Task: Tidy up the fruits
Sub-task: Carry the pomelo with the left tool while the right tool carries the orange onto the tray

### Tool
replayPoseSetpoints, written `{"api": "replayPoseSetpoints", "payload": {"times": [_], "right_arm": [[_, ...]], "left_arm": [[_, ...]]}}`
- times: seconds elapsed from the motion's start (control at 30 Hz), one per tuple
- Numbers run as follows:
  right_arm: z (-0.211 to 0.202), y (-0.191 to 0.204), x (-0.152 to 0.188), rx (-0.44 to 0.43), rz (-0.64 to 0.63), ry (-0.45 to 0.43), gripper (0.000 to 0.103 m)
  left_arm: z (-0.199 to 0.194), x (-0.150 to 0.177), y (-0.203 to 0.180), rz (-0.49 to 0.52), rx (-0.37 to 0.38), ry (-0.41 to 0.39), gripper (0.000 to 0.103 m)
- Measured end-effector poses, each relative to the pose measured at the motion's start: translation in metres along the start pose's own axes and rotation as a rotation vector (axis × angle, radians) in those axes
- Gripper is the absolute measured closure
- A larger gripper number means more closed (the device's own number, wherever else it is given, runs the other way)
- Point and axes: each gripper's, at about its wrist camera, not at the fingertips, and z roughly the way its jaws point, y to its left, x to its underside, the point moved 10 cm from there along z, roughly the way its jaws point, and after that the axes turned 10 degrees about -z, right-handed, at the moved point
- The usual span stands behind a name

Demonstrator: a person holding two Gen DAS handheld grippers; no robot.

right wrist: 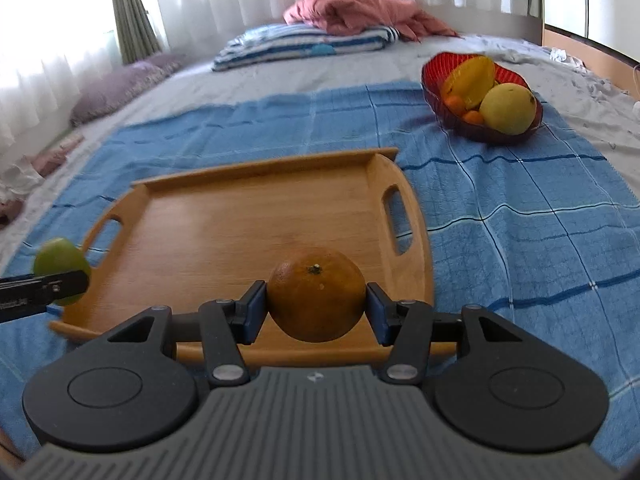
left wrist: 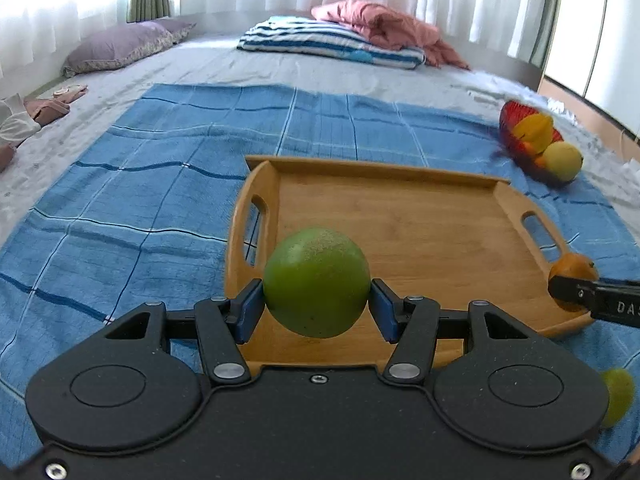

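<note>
two fruits held over the wooden tray

the left gripper (left wrist: 316, 308) is clamped on a green fruit (left wrist: 316, 282), its blue pads pressing either side, and holds it above the near left part of the wooden tray (left wrist: 420, 220). the right gripper (right wrist: 316, 312) is clamped the same way on an orange (right wrist: 316, 294), stem end up, over the near right part of the tray, whose floor is bare wood. each gripper shows at the edge of the other's view with its fruit.

the tray lies on a blue checked blanket (right wrist: 520, 220) spread over a grey bed sheet (left wrist: 208, 64). beyond the tray's right end, on the blanket, sits a red bowl (right wrist: 436, 68) holding a yellow fruit (right wrist: 508, 108), a yellow-orange fruit (right wrist: 468, 80) and small oranges (right wrist: 474, 117). another green fruit (left wrist: 618, 396) lies on the blanket near the left gripper's right side. at the far end of the bed are a striped folded blanket (left wrist: 320, 42), a pink cloth (left wrist: 380, 24) and a purple pillow (left wrist: 120, 44).
</note>
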Motion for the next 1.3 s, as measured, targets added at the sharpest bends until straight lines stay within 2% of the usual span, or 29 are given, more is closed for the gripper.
{"api": "replayPoseSetpoints", "payload": {"times": [0.43,1.3], "right_arm": [[0.033,-0.009,0.010,0.022,0.019,0.089,0.047],[0.036,-0.008,0.008,0.025,-0.009,0.089,0.047]], "left_arm": [[0.036,0.016,0.001,0.011,-0.038,0.080,0.049],[0.034,0.018,0.000,0.028,-0.029,0.078,0.048]]}}
